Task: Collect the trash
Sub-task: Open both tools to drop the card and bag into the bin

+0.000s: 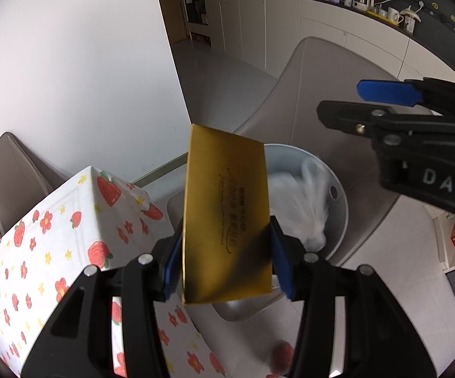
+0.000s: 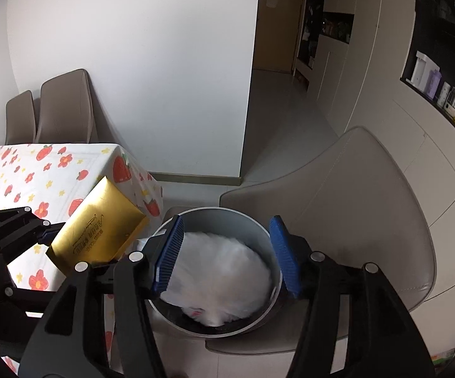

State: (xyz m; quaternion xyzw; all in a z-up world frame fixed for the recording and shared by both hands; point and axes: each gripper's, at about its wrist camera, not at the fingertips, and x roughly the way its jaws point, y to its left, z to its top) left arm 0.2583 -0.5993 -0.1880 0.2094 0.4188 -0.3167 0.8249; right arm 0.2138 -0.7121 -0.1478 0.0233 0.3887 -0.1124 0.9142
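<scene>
One table (image 2: pixel 48 170) under a strawberry-print cloth fills the left of the right wrist view, with three grey chairs around: two (image 2: pixel 66 110) at upper left, one (image 2: pixel 337 208) at right. On that chair's seat stands one round grey bin (image 2: pixel 214 217) holding a white plastic bag (image 2: pixel 224 267). One shiny gold box (image 1: pixel 227 220), printed with dark lettering, sits at frame centre, clamped by the left gripper (image 1: pixel 227 258) above the bin. The right gripper (image 2: pixel 224 252) hangs spread, empty.
</scene>
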